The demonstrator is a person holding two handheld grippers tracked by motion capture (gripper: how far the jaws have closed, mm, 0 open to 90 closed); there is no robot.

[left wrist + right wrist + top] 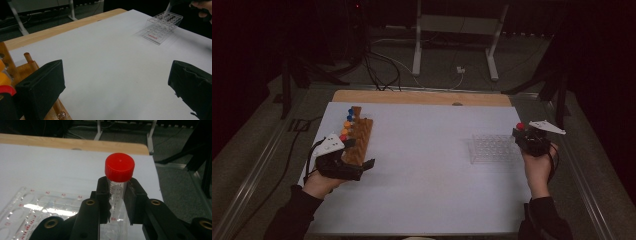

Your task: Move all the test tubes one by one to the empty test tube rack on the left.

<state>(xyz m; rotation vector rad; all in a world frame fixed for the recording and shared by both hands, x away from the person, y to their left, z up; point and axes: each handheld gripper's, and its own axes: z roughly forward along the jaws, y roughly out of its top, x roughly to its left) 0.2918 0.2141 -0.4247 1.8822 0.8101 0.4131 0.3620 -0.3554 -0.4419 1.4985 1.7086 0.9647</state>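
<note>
your right claw (117, 202) grips the red-capped tube (118, 182) above the right edge of the clear rack (493, 148) while your left claw (115, 82) gapes wide near the wooden rack (359, 137), so next lower it upright into a well.

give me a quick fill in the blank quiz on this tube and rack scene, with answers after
1. The tube held in the right gripper has a ____ cap.
2. The left gripper has its jaws ____, with nothing between them.
3. The clear rack lies on the person's ____ side of the table.
4. The rack beside the left gripper is made of ____.

Answers: red; open; right; wood
</note>
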